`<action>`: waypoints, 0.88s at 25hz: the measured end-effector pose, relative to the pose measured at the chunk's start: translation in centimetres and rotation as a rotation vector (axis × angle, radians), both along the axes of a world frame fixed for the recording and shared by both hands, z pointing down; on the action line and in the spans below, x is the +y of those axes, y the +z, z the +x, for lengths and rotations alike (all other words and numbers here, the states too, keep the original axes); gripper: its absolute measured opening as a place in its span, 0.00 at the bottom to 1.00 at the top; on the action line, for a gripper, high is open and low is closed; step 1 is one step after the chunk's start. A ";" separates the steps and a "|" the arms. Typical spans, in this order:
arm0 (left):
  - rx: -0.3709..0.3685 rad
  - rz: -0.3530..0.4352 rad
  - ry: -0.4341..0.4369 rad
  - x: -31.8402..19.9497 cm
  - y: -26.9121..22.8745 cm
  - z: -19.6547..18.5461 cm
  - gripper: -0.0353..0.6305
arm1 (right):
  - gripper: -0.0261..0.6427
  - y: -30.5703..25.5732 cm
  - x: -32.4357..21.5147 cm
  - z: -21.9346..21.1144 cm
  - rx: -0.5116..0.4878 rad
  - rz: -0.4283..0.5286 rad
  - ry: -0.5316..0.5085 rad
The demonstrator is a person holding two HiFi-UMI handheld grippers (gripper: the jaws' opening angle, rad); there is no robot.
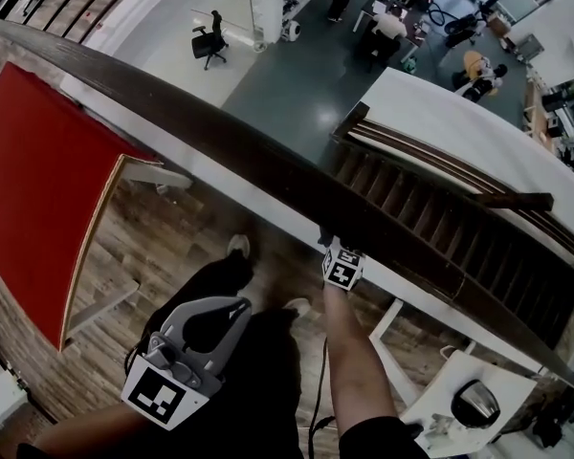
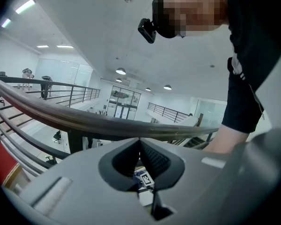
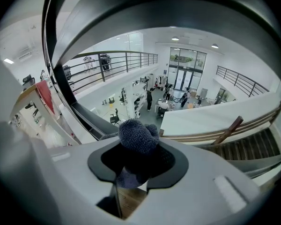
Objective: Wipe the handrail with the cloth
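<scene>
The dark wooden handrail (image 1: 268, 156) runs diagonally from upper left to lower right in the head view. My right gripper (image 1: 331, 247) sits against its near underside, and the rail hides the jaw tips. In the right gripper view this gripper (image 3: 138, 146) is shut on a grey-blue knitted cloth (image 3: 136, 134) that bulges out past the jaws, with the handrail (image 3: 131, 13) arching close overhead. My left gripper (image 1: 241, 306) hangs lower left, well short of the rail, shut and holding nothing. From the left gripper (image 2: 140, 142) the handrail (image 2: 98, 124) crosses just above.
A red panel (image 1: 33, 175) leans at the left on the wood floor. A wooden staircase (image 1: 459, 223) descends beyond the rail at the right. Far below lies an open office floor with chairs (image 1: 209, 44) and people. A white table (image 1: 440, 404) stands lower right.
</scene>
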State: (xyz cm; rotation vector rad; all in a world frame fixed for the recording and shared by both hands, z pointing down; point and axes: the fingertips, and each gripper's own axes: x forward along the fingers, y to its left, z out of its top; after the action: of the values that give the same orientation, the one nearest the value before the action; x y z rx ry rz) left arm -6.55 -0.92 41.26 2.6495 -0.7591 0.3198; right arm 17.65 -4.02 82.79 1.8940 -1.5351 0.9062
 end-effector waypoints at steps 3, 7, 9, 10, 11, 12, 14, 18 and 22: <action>0.013 0.004 0.040 1.3 -0.2 1.2 0.05 | 0.21 0.0 0.9 1.2 0.011 -0.009 -0.004; -0.001 0.004 0.056 2.1 -0.2 2.4 0.05 | 0.21 0.2 2.4 2.8 -0.015 -0.017 0.019; -0.012 0.008 0.049 2.2 -0.2 2.6 0.05 | 0.21 0.3 2.8 3.1 -0.030 -0.022 0.010; -0.018 0.010 0.044 2.2 -0.2 2.6 0.05 | 0.21 0.3 2.8 3.2 -0.032 -0.021 0.005; -0.022 0.010 0.038 2.2 -0.1 2.6 0.05 | 0.21 0.3 2.7 3.2 -0.031 -0.020 0.003; -0.023 0.008 0.033 2.2 -0.1 2.6 0.05 | 0.21 0.2 2.7 3.3 -0.030 -0.019 0.003; -0.021 0.005 0.026 2.3 -0.1 2.7 0.05 | 0.21 0.2 2.8 3.5 -0.025 -0.018 0.005; -0.024 0.004 0.024 2.7 -0.3 3.0 0.05 | 0.21 0.1 3.4 4.1 -0.023 -0.022 0.014; -0.024 0.004 0.032 2.7 -0.3 3.3 0.05 | 0.21 0.0 3.8 4.8 -0.015 -0.027 0.022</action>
State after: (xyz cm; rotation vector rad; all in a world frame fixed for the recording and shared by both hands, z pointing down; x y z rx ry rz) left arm -3.23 1.79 40.95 2.6685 -0.7262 0.3593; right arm 22.50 -0.23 82.76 1.8921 -1.5066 0.9485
